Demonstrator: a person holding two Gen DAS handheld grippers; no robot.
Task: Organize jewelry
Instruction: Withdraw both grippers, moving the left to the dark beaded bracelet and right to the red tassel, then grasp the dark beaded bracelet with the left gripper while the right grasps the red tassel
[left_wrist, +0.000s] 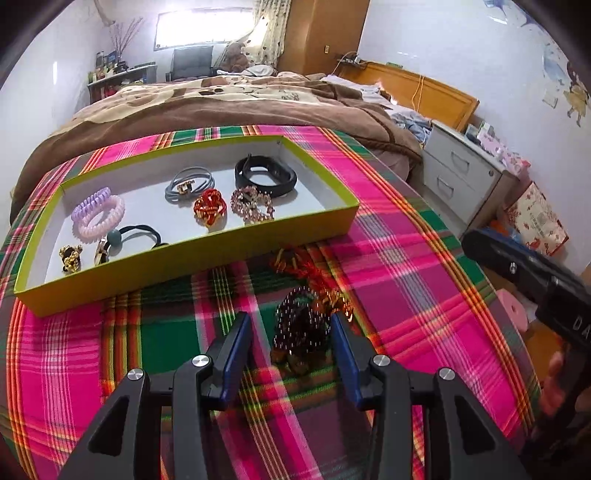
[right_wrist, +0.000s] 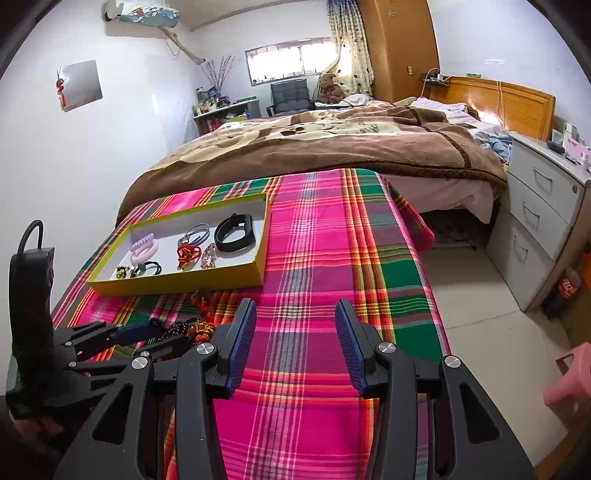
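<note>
A dark beaded bracelet (left_wrist: 299, 332) with orange-gold knotted cord (left_wrist: 332, 299) lies on the plaid cloth, just in front of a yellow-green tray (left_wrist: 184, 273). My left gripper (left_wrist: 291, 317) is open and straddles the bracelet, one blue pad on each side; the pads do not press on it. The tray holds lilac coil ties (left_wrist: 98, 216), a grey cord bracelet (left_wrist: 188, 182), a black band (left_wrist: 264, 177), a red knot (left_wrist: 208, 210) and other pieces. My right gripper (right_wrist: 295, 306) is open over bare cloth to the right, nothing between its fingers. The right wrist view shows the bracelet (right_wrist: 177, 330) beside the left gripper (right_wrist: 155, 336).
More red cord (left_wrist: 291, 258) lies between the bracelet and the tray. A bed with a brown blanket (right_wrist: 332, 147) stands behind the table. Grey drawers (right_wrist: 539, 221) and a pink stool (right_wrist: 569, 380) stand to the right, beyond the cloth's right edge (right_wrist: 439, 325).
</note>
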